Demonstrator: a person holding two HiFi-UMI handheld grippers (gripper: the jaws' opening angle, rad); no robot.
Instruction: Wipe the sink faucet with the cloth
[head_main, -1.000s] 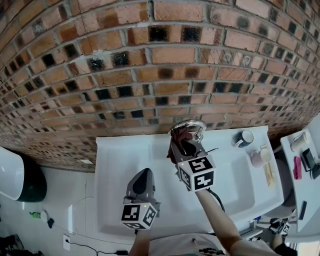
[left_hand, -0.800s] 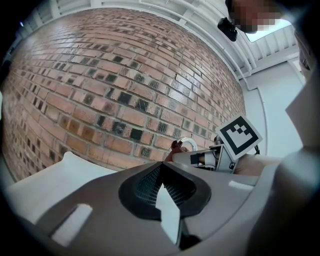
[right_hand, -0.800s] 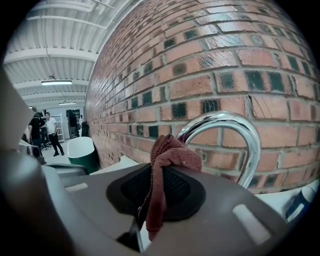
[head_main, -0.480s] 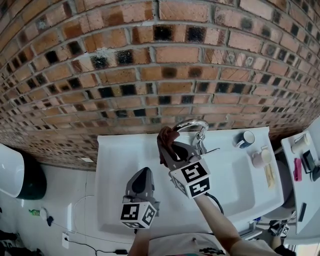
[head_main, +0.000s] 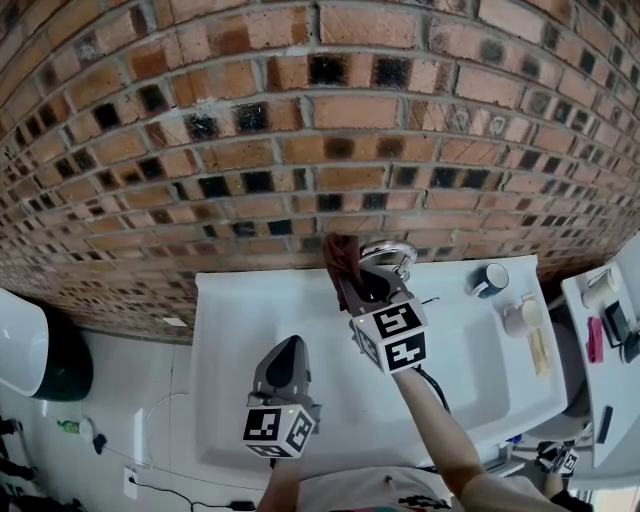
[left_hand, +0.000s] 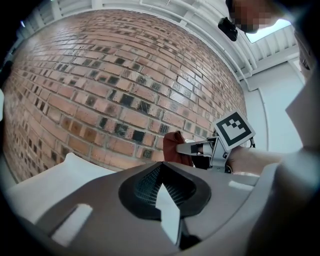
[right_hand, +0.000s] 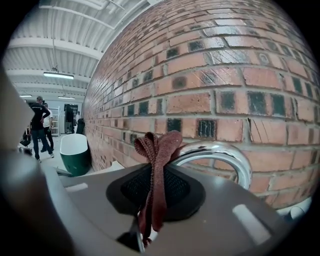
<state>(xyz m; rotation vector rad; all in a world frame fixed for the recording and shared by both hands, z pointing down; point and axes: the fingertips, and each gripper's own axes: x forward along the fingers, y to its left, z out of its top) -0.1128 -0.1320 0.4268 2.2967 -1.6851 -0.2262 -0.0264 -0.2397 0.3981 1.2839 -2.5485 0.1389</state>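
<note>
The chrome faucet arches over the back rim of the white sink, close to the brick wall. My right gripper is shut on a dark red cloth, which is bunched at the left end of the arch, beside the wall. In the right gripper view the cloth sticks up from the shut right gripper, with the faucet's curve just behind it on the right. My left gripper hangs over the sink's left half, shut and holding nothing. From the left gripper the cloth shows ahead.
A dark mug and a white cup stand on the sink's right ledge. A shelf with small items lies at the far right. A white and green tub is on the floor at left. People stand far off.
The right gripper swung the cloth left off the faucet's arch, then up and back toward the wall. The left gripper stayed where it was.
</note>
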